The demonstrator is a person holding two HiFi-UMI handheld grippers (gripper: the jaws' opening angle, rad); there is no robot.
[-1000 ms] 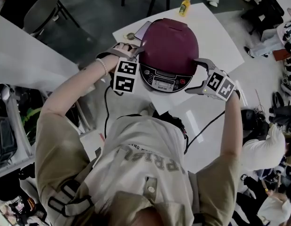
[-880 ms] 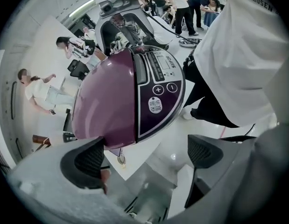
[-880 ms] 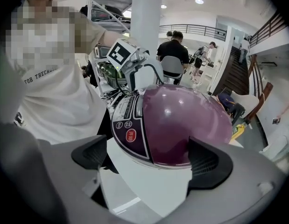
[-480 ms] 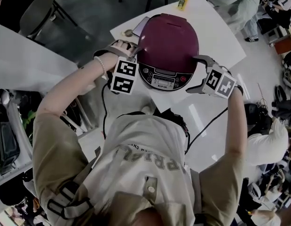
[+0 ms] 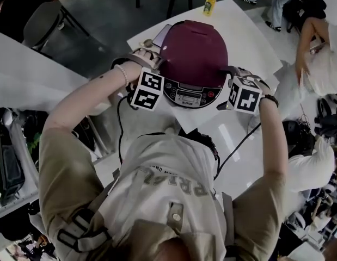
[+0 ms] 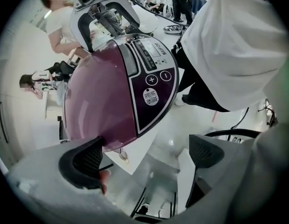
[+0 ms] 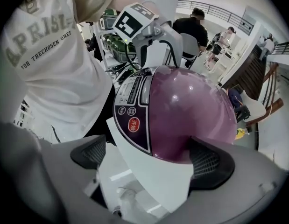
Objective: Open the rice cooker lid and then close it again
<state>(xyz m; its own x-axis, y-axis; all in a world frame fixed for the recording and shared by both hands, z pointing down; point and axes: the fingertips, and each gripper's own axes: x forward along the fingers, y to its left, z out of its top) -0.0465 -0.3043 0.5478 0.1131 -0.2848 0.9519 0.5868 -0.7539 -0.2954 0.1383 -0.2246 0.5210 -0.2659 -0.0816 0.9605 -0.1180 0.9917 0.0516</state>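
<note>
Rice cooker [image 5: 192, 53] on white table [image 5: 255, 42], lid down, control panel [image 5: 189, 95] on the near side facing the person. Left gripper [image 6: 149, 157] sits at its left flank and right gripper [image 7: 153, 160] at its right flank. Both have jaws apart with nothing clamped, one pad of each just beside the maroon shell. Cooker lies between them, neither clearly nearer. Hinge likely on the far side, so the lid should swing up and away.

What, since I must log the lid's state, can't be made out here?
- Rice cooker rear side: head view, hidden behind its dome.
- Control panel print: head view, too small.
- Whether the left gripper touches the cooker: left gripper view, its own finger covers the spot.
- Yellow bottle label: head view, too small.
</note>
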